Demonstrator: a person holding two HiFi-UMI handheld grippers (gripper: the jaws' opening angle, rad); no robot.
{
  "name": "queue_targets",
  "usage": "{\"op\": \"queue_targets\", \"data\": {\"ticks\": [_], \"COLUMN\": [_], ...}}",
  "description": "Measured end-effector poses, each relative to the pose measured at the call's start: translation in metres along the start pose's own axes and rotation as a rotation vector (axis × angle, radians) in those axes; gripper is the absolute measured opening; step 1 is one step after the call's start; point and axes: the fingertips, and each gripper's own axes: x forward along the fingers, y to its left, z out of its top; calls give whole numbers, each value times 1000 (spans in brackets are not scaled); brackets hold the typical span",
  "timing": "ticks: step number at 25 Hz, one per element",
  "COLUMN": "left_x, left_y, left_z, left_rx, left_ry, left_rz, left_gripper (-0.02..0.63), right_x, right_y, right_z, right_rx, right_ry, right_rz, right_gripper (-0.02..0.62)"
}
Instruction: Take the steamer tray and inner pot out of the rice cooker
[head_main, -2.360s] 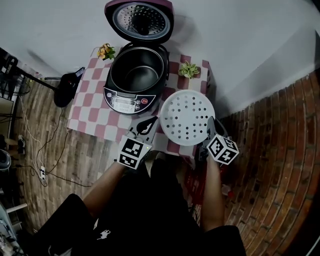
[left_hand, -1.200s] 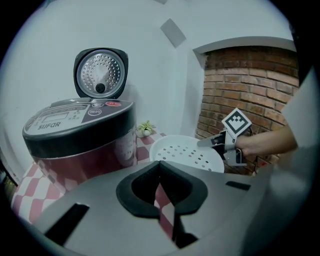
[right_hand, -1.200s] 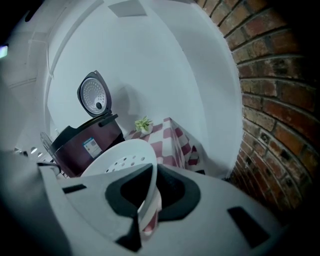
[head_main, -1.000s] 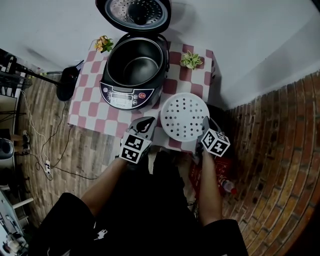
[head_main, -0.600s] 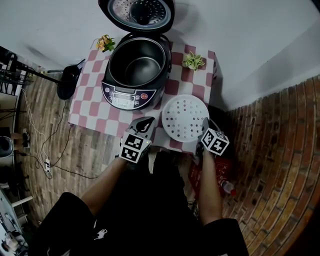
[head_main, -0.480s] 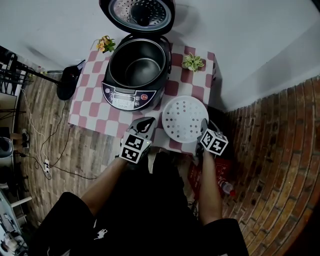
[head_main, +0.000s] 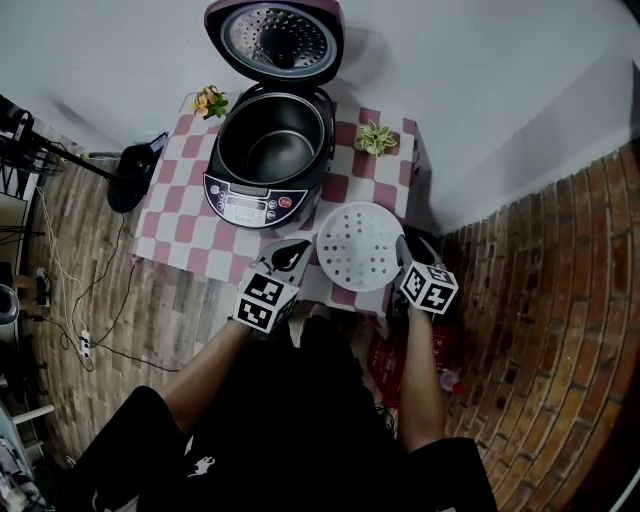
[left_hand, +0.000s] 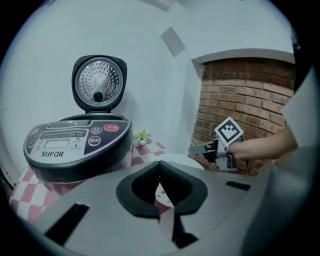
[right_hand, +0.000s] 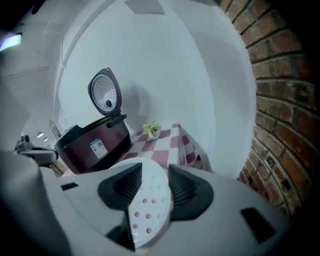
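checkered surface (head_main: 175, 225) carries the steamer tray (head_main: 360, 246) beside the rice cooker (head_main: 245, 205). right gripper (head_main: 404, 248) jaws have just been opening, spread around its rim. left gripper (head_main: 290, 257) jaws are pressed together, empty. next likely comes the inner pot (head_main: 275, 150), still inside.

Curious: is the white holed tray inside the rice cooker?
No, the round white perforated tray lies on the checked table beside the dark rice cooker.

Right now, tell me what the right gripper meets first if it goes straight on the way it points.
The steamer tray, probably: its rim lies between the jaws of the right gripper, which have just been opening, pads off it.
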Motion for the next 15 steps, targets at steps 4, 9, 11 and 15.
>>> {"op": "queue_targets", "data": {"ticks": [4,9,11,15], "left_x": [-10,-28,-36,-52], "left_y": [-8,1,11,41], "left_z": [27,68,83,106], "left_rx": [8,-1,-26,-32], "left_ry": [-55,-143,-176,-223], "left_rz": [-27,-17,-5,45], "left_gripper": [3,3,3,3], "right_x": [-8,-17,-19,-24], "right_y": [26,60,75,107], "right_z": [25,59,76,109], "right_rx": [-17,-67,-74,-107], "right_ry": [-40,-113,-154,-218], "right_rz": [86,125,149,182], "right_gripper": [120,2,2,2]}}
